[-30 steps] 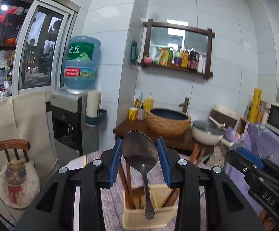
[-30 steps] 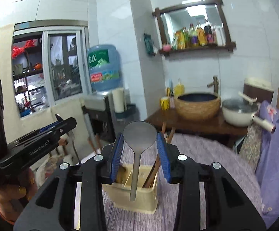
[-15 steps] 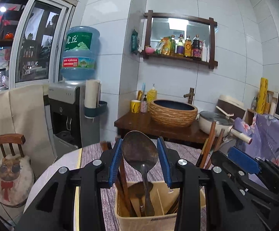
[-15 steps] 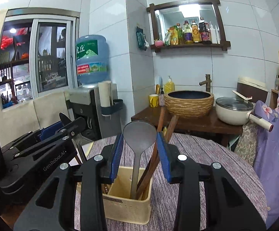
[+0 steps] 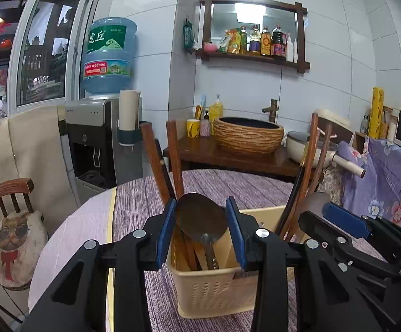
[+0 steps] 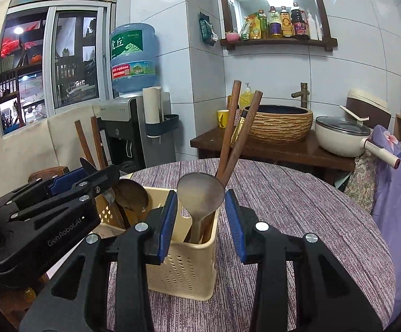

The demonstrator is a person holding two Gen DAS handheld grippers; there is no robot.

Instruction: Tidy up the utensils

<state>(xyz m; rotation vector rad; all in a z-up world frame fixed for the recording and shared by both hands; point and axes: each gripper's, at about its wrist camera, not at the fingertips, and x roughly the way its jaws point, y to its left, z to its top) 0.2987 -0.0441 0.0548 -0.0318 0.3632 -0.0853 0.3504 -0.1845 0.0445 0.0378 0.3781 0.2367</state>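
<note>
A beige perforated utensil caddy [image 5: 214, 290] [image 6: 183, 271] stands on the purple-clothed round table [image 6: 297, 207]. My left gripper [image 5: 200, 229] is shut on the bowl of a dark metal spoon [image 5: 200, 218], whose handle reaches down into the caddy's left compartment among wooden utensils. My right gripper [image 6: 200, 213] is shut on the bowl of a grey spoon [image 6: 200, 193], its handle down in the right compartment. Brown chopsticks [image 6: 233, 127] [image 5: 156, 160] stick up out of the caddy. Each gripper shows in the other's view: the right gripper [image 5: 315, 211], the left gripper [image 6: 103, 171].
Behind the table are a water dispenser [image 5: 95, 138] with a blue bottle, a wooden stand with a woven basin [image 5: 248, 135] and a cream pot [image 6: 341, 135]. A small chair with a cat cushion [image 5: 12, 238] is at the left. Purple floral cloth [image 5: 388, 171] hangs at the right.
Both grippers have come down with their spoons. The handles now sit lower inside the caddy, which looks larger and closer. Neither grip has changed.
</note>
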